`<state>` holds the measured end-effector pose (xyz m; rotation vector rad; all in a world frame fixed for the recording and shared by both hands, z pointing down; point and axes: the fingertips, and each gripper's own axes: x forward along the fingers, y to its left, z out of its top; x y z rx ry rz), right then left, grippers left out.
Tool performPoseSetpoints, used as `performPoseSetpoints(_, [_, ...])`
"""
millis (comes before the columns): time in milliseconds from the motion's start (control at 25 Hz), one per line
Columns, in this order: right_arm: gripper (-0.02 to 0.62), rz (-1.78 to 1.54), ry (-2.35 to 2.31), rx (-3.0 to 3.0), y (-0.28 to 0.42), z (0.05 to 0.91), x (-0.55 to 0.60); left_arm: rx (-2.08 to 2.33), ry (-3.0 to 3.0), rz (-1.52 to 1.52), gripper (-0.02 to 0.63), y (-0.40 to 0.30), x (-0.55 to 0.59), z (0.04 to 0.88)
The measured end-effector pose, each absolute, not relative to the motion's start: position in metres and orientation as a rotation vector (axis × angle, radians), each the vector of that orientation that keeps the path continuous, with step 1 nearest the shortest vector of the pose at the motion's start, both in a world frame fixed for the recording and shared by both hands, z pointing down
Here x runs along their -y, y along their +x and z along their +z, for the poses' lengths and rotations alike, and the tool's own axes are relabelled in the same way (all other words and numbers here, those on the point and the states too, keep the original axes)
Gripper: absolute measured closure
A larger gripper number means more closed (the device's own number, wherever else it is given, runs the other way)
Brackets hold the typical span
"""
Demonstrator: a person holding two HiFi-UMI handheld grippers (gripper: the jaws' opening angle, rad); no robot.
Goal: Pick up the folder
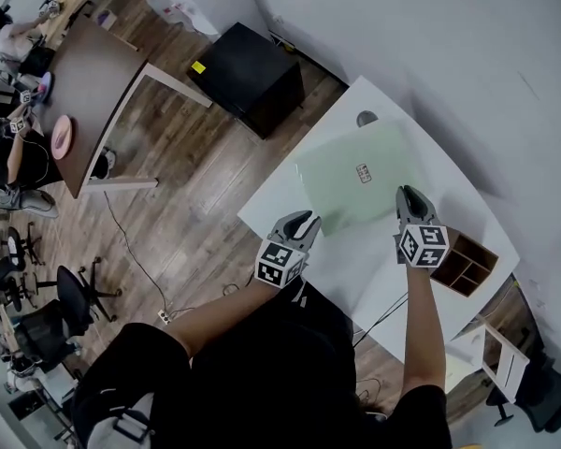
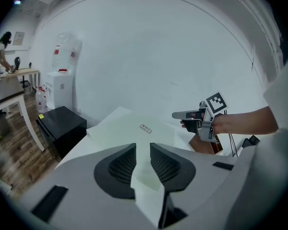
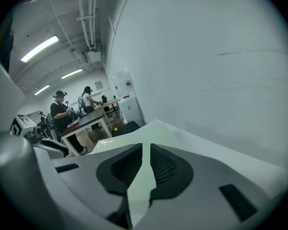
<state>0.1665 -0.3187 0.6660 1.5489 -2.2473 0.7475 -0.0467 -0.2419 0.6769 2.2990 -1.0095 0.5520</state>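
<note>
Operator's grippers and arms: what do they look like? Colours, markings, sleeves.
The left gripper and right gripper are light grey shells with tapered fingers that have black ribbed inner faces. Each carries a white cube printed with black square markers. The person wears a black short-sleeved top, forearms bare.

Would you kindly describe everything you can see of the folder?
The folder is pale green, thin, seemingly translucent plastic, rectangular, with a small label near its centre. It lies flat and closed on the white table. The left tongs and right tongs are by its near edge; contact is unclear.
</note>
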Motion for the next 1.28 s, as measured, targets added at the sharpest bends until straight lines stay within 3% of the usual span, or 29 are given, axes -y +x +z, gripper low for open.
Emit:
performPoseSetpoints(120, [0.539, 0.743, 1.522, 2.222, 0.176, 0.679, 0.331, 1.023, 2.246, 0.537, 0.506, -0.049, 0.249, 0.686])
performPoseSetpoints(200, [0.481, 0.757, 1.514, 2.205, 0.183, 0.688, 0.338, 1.023, 2.207, 0.524, 0.474, -0.049, 0.251, 0.693])
performPoseSetpoints(400, [0.445, 0.776, 1.499, 2.153, 0.199, 0.712, 0.358, 1.040, 2.117, 0.526, 0.402, -0.051, 0.254, 0.716])
performPoseSetpoints(640, [0.361, 0.769, 1.405, 2.097, 0.212, 0.736, 0.368, 1.027, 2.015, 0.509, 0.370, -0.055, 0.253, 0.741])
performPoseSetpoints(1280, [0.290, 1.039, 1.194, 2.209, 0.209, 0.756, 0.384, 1.012, 1.884, 0.450, 0.304, -0.054, 0.263, 0.765])
